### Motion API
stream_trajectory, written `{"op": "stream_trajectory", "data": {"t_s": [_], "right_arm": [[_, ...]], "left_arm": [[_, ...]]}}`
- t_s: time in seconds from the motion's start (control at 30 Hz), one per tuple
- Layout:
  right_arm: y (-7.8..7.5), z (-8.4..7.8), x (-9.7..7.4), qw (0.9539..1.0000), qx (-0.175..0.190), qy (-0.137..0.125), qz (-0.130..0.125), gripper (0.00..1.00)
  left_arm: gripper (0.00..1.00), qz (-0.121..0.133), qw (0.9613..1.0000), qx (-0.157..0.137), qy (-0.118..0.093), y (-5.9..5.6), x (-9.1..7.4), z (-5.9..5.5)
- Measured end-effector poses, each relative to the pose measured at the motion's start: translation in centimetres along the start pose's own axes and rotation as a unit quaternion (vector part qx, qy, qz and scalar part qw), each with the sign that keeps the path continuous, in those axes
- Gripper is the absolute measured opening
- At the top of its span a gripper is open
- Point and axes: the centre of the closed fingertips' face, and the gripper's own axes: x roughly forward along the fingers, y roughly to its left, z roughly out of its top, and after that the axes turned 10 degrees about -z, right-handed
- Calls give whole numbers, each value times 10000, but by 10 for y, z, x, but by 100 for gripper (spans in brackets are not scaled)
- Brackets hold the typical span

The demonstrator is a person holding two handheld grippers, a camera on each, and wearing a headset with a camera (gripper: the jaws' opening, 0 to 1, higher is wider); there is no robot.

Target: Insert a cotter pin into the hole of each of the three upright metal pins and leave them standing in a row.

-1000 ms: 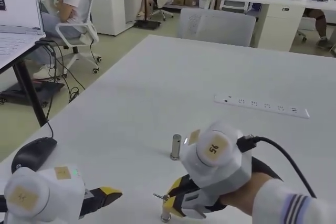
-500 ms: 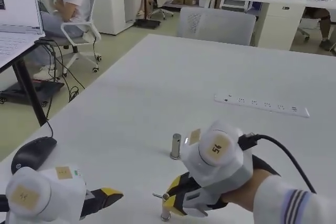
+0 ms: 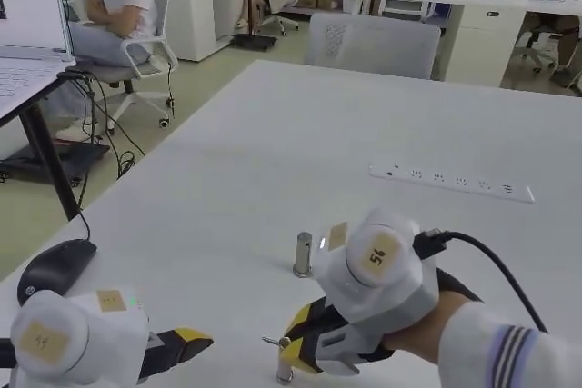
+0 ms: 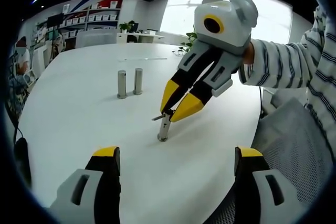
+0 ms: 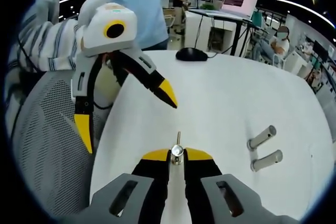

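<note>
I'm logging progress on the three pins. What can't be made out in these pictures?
1. Hole of the nearest pin: covered by the right claw tips, left gripper view and head view; how deep the cotter pin sits is unclear.
2. Holes in the two far pins: too small, both gripper views.
3. One far pin: head view, behind the right claw's housing.

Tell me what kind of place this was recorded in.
Probably an open-plan office: a white table carrying a power strip, a grey office chair behind it, and an open laptop nearby.
</note>
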Motion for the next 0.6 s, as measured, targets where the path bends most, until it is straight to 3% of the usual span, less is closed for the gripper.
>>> {"op": "stream_trajectory", "data": {"t_s": [0.6], "right_arm": [[2,0,-1,10000,-31,-37,-4,17]], "left_arm": [[91,-50,10000,-26,4,-3,0,1]]}}
